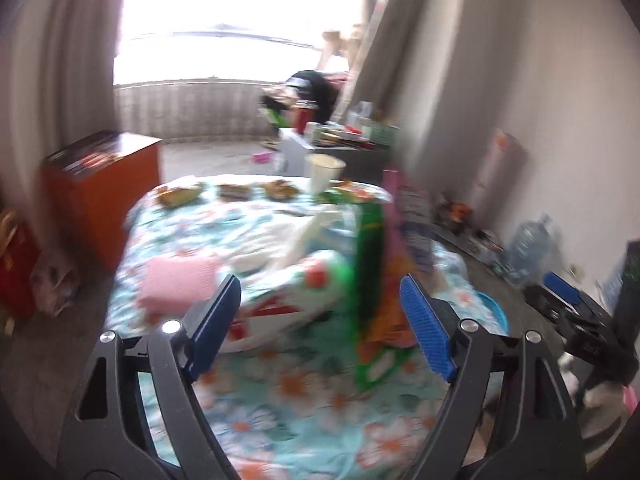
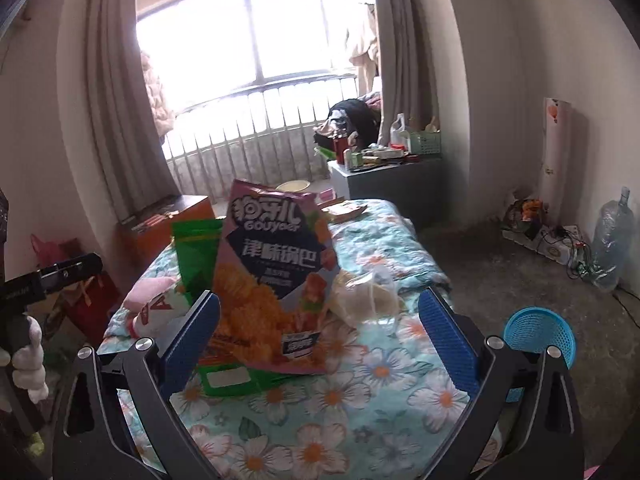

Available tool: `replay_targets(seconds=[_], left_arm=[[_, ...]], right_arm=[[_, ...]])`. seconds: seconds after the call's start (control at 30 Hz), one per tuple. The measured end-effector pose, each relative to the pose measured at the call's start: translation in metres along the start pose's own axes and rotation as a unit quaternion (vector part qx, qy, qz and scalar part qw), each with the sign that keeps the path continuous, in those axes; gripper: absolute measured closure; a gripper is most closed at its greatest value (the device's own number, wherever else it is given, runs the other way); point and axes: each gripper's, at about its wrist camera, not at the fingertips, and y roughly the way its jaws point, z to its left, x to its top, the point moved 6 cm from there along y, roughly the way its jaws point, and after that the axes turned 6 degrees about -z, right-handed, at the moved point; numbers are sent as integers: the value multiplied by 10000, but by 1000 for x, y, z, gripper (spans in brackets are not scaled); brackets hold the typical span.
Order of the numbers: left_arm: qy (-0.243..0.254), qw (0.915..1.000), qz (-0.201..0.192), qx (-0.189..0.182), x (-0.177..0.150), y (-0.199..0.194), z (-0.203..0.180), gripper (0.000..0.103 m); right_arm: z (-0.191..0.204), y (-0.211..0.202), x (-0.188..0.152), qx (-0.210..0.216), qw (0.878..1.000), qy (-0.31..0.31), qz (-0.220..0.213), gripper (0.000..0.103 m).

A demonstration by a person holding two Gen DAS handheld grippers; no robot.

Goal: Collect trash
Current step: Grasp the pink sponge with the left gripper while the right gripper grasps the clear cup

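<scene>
A pink snack bag (image 2: 276,280) stands upright on the flower-print cloth (image 2: 360,400), with a green bag (image 2: 196,252) behind it and a clear plastic bag (image 2: 368,300) to its right. My right gripper (image 2: 320,294) is open just short of them, holding nothing. The left wrist view is blurred: the green bag (image 1: 370,280) shows edge-on, beside a white, red and green wrapper (image 1: 304,292) and a pink soft item (image 1: 176,284). My left gripper (image 1: 320,284) is open and empty, short of these. A blue mesh basket (image 2: 540,336) sits low on the right.
A paper cup (image 1: 324,172) and several food pieces (image 1: 236,191) line the cloth's far edge. An orange cabinet (image 1: 104,200) stands at the left, a cluttered grey cabinet (image 2: 384,180) by the window. A water bottle (image 2: 608,240) and cables lie along the right wall.
</scene>
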Motion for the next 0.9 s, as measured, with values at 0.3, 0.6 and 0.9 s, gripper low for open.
replay_targets(seconds=[0.3,0.6,0.9], left_arm=[[-1100,9894,241,912,-33,3,98,26],[-1430,9878,438,446,-42,43,112,26],[-1676,9832,565,456,-40,73,134,26]], right_arm=[[7,43,-29,494,9945,265,889,7],[5,61,-28,564,9912,457,1109,8],[-13,74,-9,255,9929,570,1009,8]])
